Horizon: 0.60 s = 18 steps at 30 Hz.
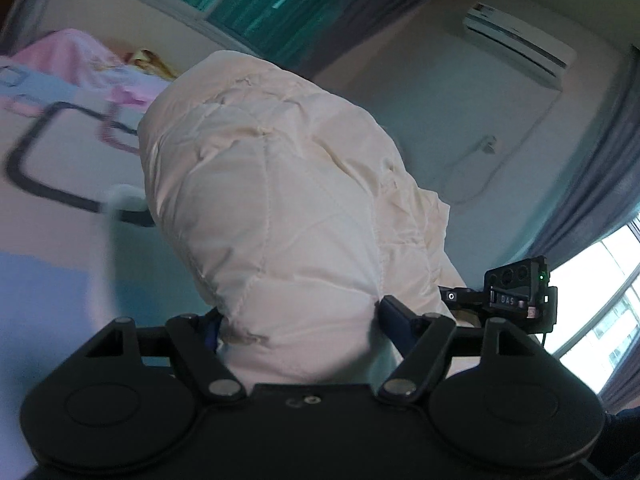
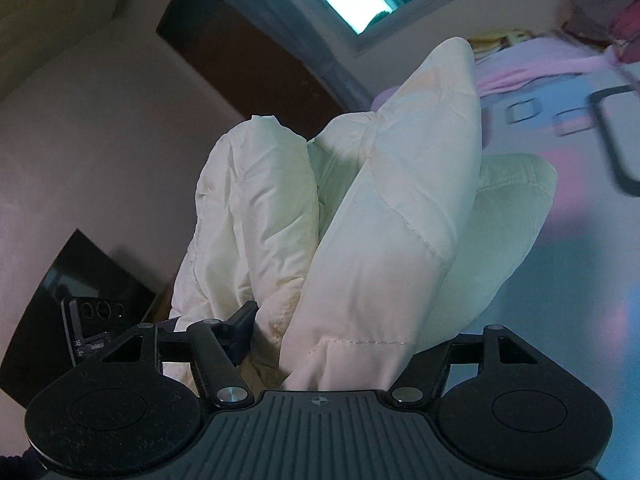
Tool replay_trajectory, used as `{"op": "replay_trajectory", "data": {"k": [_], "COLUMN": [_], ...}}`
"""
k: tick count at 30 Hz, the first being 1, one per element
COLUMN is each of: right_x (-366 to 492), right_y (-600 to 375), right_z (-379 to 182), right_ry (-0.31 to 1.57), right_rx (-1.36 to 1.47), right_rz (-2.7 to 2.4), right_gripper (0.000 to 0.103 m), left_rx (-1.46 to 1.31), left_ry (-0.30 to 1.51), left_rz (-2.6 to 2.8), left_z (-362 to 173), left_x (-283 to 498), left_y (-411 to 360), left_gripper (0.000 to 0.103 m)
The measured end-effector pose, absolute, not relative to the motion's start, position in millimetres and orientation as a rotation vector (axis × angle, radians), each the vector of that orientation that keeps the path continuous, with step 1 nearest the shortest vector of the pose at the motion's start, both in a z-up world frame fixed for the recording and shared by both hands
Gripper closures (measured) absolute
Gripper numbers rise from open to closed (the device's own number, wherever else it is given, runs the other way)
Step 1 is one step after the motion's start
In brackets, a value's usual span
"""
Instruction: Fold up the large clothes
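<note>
A cream quilted padded coat point(image 1: 280, 200) fills the middle of the left wrist view, bunched between the fingers of my left gripper point(image 1: 300, 320), which is shut on it and holds it up off the bed. In the right wrist view the same coat point(image 2: 360, 220) stands in several puffy folds out of my right gripper point(image 2: 340, 344), which is shut on it too. The fingertips of both grippers are buried in the fabric. The other gripper's camera unit point(image 1: 520, 292) shows at the right of the left wrist view.
A bed with a pale sheet printed with dark and pink rounded squares point(image 1: 60, 152) lies to the left and below; it also shows in the right wrist view point(image 2: 580, 200). Pink bedding point(image 1: 80, 56) is heaped at its far end. A dark door point(image 2: 240, 60), windows and an air conditioner point(image 1: 516, 46) line the walls.
</note>
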State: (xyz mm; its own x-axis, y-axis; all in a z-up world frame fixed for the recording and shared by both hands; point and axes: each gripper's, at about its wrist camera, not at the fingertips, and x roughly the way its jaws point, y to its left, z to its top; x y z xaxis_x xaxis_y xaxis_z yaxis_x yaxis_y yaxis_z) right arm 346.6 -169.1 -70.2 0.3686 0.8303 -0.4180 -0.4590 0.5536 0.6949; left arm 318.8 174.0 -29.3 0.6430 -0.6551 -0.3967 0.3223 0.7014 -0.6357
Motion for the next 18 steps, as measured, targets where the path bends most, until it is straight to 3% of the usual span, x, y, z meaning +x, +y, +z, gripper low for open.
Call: {"op": "replay_trajectory", "data": {"k": [5, 10, 14, 18], "right_x": [364.0, 376.1, 375.4, 370.4], "right_y": [-99.4, -55.6, -64.2, -57.2], "right_z": [-106.9, -178.4, -235.7, -229.8], "right_ry": [0.921, 1.08, 1.146, 1.13], "right_rx": [0.544, 0.576, 0.711, 0.672], "right_rz": [0.89, 0.829, 0.76, 0.741], "right_gripper": [0.037, 0.037, 0.033, 0.033], "left_rx": [-0.592, -0.608, -0.632, -0.609], "left_ry": [0.724, 0.859, 0.893, 0.892], "left_rz": [-0.526, -0.433, -0.389, -0.37], "left_z": [-51.9, -100.4, -134.0, -134.3], "left_x": [315.9, 320.1, 318.9, 317.0], "left_y": [233.0, 271.6, 269.1, 261.4], "left_gripper": [0.029, 0.028, 0.016, 0.01]}}
